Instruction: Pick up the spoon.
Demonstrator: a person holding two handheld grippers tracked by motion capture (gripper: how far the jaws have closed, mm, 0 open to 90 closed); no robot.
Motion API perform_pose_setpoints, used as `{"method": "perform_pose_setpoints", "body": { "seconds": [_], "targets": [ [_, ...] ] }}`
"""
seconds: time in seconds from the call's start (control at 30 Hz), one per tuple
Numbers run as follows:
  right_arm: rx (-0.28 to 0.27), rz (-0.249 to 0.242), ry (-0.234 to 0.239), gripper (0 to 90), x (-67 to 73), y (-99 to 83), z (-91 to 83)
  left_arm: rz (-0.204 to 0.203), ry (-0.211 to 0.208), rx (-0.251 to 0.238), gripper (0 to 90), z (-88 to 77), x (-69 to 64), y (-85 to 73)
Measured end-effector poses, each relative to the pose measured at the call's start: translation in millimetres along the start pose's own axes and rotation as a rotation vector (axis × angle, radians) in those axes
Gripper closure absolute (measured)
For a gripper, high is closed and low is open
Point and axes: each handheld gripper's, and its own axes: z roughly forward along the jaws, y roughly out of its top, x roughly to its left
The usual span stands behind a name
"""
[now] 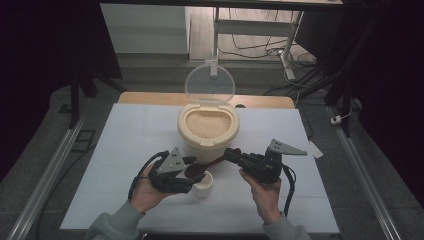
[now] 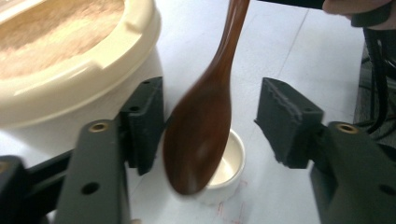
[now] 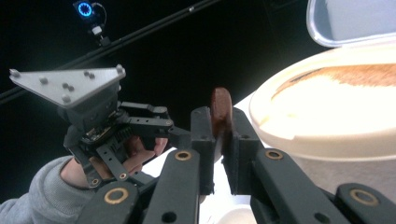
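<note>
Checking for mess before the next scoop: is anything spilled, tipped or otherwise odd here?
Nothing stands out. The rice container stands upright with its lid open, the small white cup is upright, and no grains show on the table. The right gripper holds the wooden spoon over the cup.

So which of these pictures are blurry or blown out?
Left gripper view: the wooden spoon over the small white cup is smeared, soft-edged. Right gripper view: the cream rice container glares nearly white against a black background. High view: dim, dark corners, fairly sharp.
</note>
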Motion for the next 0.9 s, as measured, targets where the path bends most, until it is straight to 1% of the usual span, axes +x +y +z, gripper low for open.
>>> {"method": "perform_pose_setpoints", "body": {
  "seconds": [0.17, 0.2, 0.23, 0.27, 0.3, 0.33, 0.37, 0.47, 0.53, 0.63, 0.67, 0.7, 0.77, 0.9],
  "targets": [
    [-0.013, -0.007, 0.001, 83.0, -3.4, 3.7, -4.5, -0.052, 0.026, -0.002, 34.2, -9.4, 7.8, -15.0],
    [-0.014, -0.019, -0.001, 83.0, -3.8, 5.7, -6.4, -0.062, 0.033, -0.001, 32.9, -11.3, 9.4, -18.9],
    [-0.014, -0.025, 0.0, 83.0, -4.1, 6.7, -7.3, -0.069, 0.039, 0.004, 32.3, -13.5, 11.1, -23.2],
    [-0.015, -0.029, 0.001, 83.0, -4.5, 7.6, -8.3, -0.087, 0.055, 0.01, 31.9, -17.5, 14.5, -32.8],
    [-0.018, -0.029, 0.004, 83.0, -5.0, 8.4, -9.5, -0.087, 0.055, 0.01, 31.5, -17.5, 14.5, -32.8],
    [-0.021, -0.029, 0.005, 83.0, -5.5, 9.3, -10.7, -0.109, 0.065, 0.013, 31.2, -21.8, 18.1, -43.6],
    [-0.024, -0.031, 0.004, 83.0, -5.9, 10.3, -12.0, -0.109, 0.065, 0.013, 30.7, -21.8, 18.1, -43.6],
    [-0.035, -0.036, 0.005, 83.0, -7.1, 13.3, -16.3, -0.138, 0.079, 0.018, 29.7, -28.2, 23.7, -61.1],
    [-0.041, -0.042, 0.002, 83.0, -7.5, 15.2, -19.3, -0.165, 0.087, 0.017, 28.7, -32.2, 27.8, -72.7],
    [-0.052, -0.048, -0.007, 83.0, -8.1, 17.7, -23.6, -0.198, 0.107, 0.03, 27.1, -38.0, 34.0, -89.0],
    [-0.055, -0.05, -0.008, 83.0, -8.4, 18.3, -24.8, -0.213, 0.117, 0.04, 26.7, -41.9, 36.9, -98.4],
    [-0.055, -0.05, -0.008, 83.0, -8.4, 18.3, -24.8, -0.213, 0.117, 0.04, 26.4, -41.9, 36.9, -98.4],
    [-0.059, -0.062, -0.023, 83.0, -9.1, 20.0, -28.7, -0.227, 0.126, 0.046, 25.8, -45.3, 38.5, -106.6],
    [-0.072, -0.06, -0.034, 83.0, -11.9, 22.0, -34.2, -0.248, 0.143, 0.059, 25.4, -50.1, 41.6, -121.6]
  ]
}}
